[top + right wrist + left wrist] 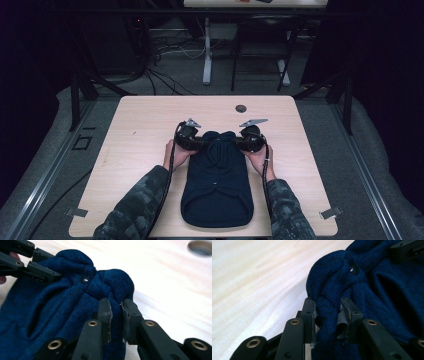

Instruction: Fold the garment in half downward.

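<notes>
A dark blue knitted garment (216, 185) lies folded on the light wooden table (145, 120), its far end bunched up. My left gripper (204, 142) is shut on the left side of that bunched end, and knit fabric (327, 315) is pinched between its pads. My right gripper (235, 142) is shut on the right side, with a fold of the garment (116, 315) squeezed between its jaws. A small dark button (354, 270) sits at the gathered middle, and it shows as the button (84, 278) in the right gripper view. Both hands rest on the table beside the garment.
A round cable hole (241, 108) is set in the table near its far edge. Metal clips (331, 212) stick out at the near corners. Beyond the table stand a desk leg (207, 50), cables and a chair frame on the grey floor.
</notes>
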The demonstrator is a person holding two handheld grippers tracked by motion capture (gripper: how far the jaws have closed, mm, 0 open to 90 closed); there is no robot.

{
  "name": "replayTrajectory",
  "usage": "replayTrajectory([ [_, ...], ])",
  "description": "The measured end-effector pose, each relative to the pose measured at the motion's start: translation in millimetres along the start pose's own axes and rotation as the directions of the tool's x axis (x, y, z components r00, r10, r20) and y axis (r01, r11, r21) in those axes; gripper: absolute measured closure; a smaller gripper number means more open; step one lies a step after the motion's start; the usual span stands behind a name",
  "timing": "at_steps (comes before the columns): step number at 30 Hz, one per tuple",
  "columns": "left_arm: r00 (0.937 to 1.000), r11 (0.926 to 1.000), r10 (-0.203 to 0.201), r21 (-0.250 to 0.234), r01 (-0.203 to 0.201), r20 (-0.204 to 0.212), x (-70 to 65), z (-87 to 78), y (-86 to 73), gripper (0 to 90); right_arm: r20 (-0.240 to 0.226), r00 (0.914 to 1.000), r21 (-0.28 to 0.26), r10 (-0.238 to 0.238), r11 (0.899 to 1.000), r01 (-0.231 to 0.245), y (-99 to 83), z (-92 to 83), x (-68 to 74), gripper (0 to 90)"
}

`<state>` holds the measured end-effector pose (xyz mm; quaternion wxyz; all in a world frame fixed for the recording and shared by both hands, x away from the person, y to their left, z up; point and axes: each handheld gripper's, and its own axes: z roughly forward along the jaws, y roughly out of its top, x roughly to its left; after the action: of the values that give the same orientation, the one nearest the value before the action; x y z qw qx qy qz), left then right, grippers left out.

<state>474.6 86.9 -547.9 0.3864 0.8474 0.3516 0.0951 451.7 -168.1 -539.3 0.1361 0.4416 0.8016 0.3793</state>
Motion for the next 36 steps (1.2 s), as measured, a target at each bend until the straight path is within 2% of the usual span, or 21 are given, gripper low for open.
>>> replayTrajectory([
  [3,0.9997,0.9996,0.020,-0.018,-0.020,0.015,-3.4,-12.5,5.1,67.0,-0.004,0.9997,-0.042,-0.026,0.999,0.026,2.2,-13.2,2.9,78.3],
  [5,0.9992,0.9994,0.034,-0.005,-0.034,0.023,-4.8,-16.7,7.1,66.6,-0.005,0.9994,-0.051,-0.033,0.998,0.033,2.8,-16.9,4.4,78.3],
  [6,0.9984,0.9988,0.048,-0.005,-0.048,0.031,-6.2,-21.6,9.0,66.2,-0.011,0.9985,-0.067,-0.054,0.996,0.053,3.5,-24.7,7.6,78.2],
  [9,0.9972,0.9981,0.061,-0.006,-0.061,0.044,-8.5,-29.7,12.1,66.4,-0.013,0.9968,-0.086,-0.079,0.993,0.078,4.3,-32.7,11.3,78.1],
  [12,0.9963,0.9976,0.068,-0.020,-0.067,0.053,-10.7,-36.1,14.4,66.7,-0.020,0.9955,-0.098,-0.093,0.991,0.090,5.3,-39.4,12.8,78.0],
  [16,0.9931,0.9970,0.074,-0.031,-0.072,0.091,-11.9,-42.6,16.8,65.7,-0.026,0.9934,-0.102,-0.112,0.989,0.108,5.9,-47.6,13.7,77.9],
  [19,0.9893,0.9959,0.091,-0.007,-0.090,0.114,-14.4,-45.8,19.3,65.1,-0.035,0.9927,-0.113,-0.116,0.987,0.111,6.2,-53.4,15.0,77.8],
  [24,0.9864,0.9934,0.114,-0.004,-0.115,0.118,-19.7,-50.8,22.7,67.4,-0.040,0.9901,-0.112,-0.135,0.985,0.130,5.8,-59.2,17.3,77.4],
  [27,0.9833,0.9905,0.136,-0.035,-0.133,0.121,-23.3,-56.0,23.8,70.2,-0.049,0.9910,-0.113,-0.125,0.987,0.118,3.0,-61.7,17.8,75.7],
  [32,0.9767,0.9805,0.186,-0.084,-0.178,0.107,-29.2,-61.4,26.5,71.0,-0.066,0.9927,-0.111,-0.102,0.989,0.094,-1.4,-64.1,11.4,75.3],
  [36,0.9715,0.9749,0.213,-0.089,-0.204,0.104,-32.3,-64.3,28.6,70.8,-0.056,0.9923,-0.122,-0.111,0.987,0.104,-1.4,-69.1,9.8,76.9],
])
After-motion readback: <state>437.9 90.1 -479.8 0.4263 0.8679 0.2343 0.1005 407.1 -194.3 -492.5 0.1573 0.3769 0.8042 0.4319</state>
